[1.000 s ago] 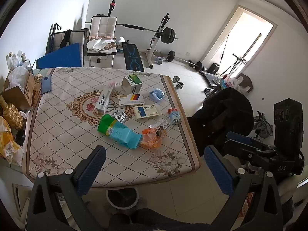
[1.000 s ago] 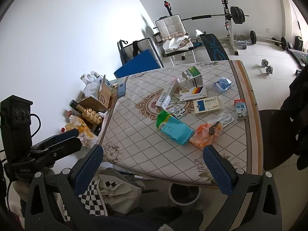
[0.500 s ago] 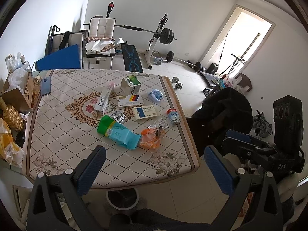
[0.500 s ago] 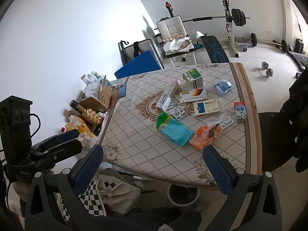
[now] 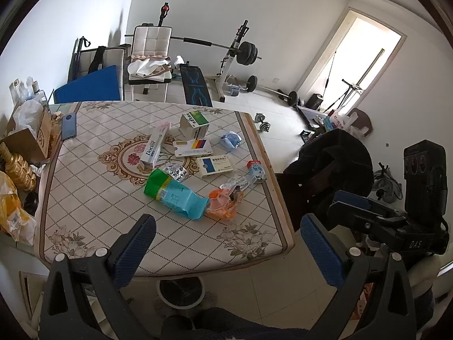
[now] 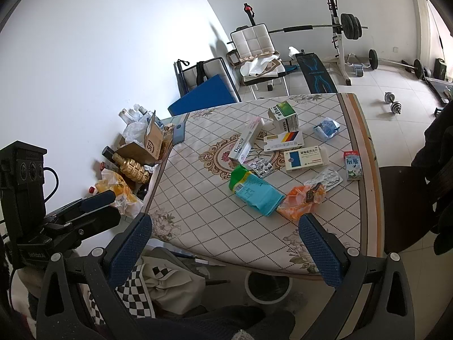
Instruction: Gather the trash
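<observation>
overhead, both grippers, left gripper (image 5: 226, 245) and right gripper (image 6: 225, 243), gape wide and empty at lower frame; trash litters the table (image 5: 85, 204) at centre.

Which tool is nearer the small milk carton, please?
Right, probably. The milk carton sits at the table's right edge, ahead of the right tool; the left tool is further left.

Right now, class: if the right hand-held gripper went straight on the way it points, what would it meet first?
Probably the crumpled orange plastic bag, just beside the teal-and-green packet on the patterned table; depth is uncertain. The right hand-held gripper is open.
</observation>
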Demonstrator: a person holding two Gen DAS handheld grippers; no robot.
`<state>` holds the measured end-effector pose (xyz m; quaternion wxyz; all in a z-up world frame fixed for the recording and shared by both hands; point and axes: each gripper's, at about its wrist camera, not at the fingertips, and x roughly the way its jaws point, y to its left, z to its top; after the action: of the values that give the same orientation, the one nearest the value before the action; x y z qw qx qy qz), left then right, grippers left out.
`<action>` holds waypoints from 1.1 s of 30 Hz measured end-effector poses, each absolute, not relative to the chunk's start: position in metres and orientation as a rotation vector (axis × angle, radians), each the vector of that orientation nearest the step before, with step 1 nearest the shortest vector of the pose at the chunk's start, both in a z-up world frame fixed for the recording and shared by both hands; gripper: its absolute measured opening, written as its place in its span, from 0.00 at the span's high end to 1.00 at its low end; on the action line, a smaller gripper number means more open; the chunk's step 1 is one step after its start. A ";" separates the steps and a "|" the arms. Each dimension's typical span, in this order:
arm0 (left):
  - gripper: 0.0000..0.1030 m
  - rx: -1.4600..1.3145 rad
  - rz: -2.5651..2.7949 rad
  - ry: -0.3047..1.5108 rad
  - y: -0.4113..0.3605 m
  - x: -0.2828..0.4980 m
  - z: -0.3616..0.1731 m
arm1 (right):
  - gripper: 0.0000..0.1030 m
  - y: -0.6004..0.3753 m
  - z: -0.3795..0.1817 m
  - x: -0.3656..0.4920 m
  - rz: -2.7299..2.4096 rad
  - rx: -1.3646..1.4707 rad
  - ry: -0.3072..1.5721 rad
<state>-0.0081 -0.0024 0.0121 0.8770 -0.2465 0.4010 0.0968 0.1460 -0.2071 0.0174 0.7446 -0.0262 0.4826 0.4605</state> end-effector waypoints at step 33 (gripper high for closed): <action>0.00 -0.521 0.206 0.838 0.000 -0.012 0.012 | 0.00 -0.205 0.017 0.145 1.010 -0.061 1.052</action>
<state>-0.0120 0.0003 0.0116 0.8756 -0.2497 0.4014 0.0989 0.1445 -0.2054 0.0174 0.7454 -0.0278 0.4806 0.4612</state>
